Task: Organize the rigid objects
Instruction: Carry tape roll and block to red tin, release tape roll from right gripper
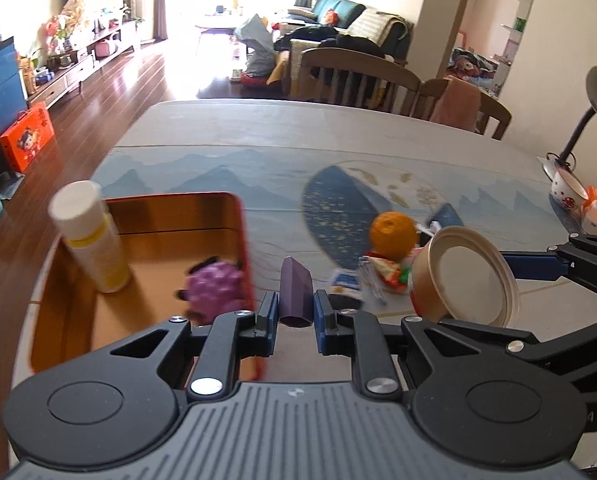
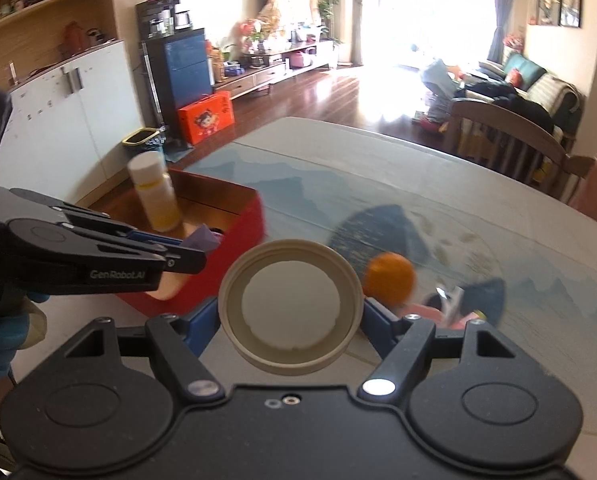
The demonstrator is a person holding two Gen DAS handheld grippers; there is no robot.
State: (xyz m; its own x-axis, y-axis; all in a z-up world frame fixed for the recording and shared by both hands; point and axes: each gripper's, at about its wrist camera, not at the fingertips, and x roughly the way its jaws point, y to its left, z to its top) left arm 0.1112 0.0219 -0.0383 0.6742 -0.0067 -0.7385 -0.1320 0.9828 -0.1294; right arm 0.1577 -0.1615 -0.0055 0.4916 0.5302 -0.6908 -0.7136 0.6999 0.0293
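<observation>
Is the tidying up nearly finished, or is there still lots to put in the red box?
Partly done. The red box already holds a white bottle and purple toy grapes. In hand: the left gripper grips a purple block, and the right gripper grips a round can. Left on the table: an orange and small packets.

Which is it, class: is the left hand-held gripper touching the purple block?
Touching. The left wrist view shows the left hand-held gripper with both pads pressed against the purple block.
</observation>
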